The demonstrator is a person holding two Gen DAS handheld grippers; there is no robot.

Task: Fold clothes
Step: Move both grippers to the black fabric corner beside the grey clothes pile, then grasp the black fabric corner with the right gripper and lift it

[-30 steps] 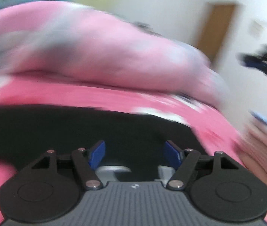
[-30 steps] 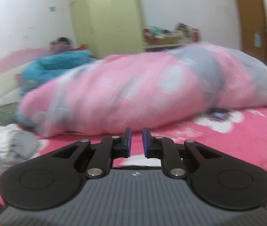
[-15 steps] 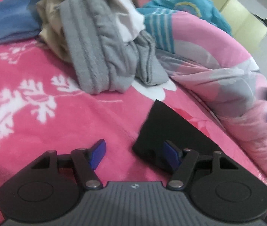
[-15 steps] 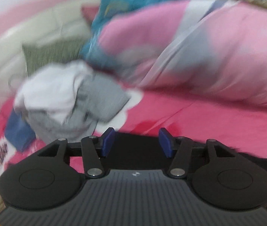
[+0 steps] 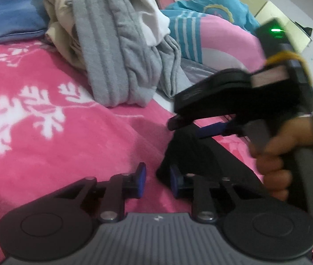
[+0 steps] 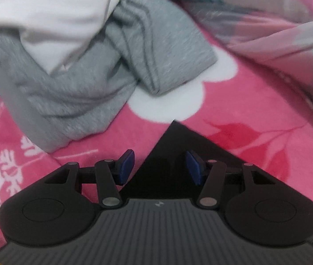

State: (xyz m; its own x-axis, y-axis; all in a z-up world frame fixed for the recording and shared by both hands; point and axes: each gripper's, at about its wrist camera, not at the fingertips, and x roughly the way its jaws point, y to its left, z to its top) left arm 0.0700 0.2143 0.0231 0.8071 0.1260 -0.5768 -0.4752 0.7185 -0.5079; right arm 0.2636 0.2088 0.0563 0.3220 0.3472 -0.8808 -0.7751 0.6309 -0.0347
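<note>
A pink bed holds a limp black garment, best taken by its corner. The left gripper is closing beside that corner, nothing pinched; the right gripper is spread over it

Black garment mostly hidden under hand-held gripper body; extent cut off.

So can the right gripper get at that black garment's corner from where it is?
Probably yes: the right gripper is open right over the black garment, its corner between the fingers, nothing lying over it.
</note>
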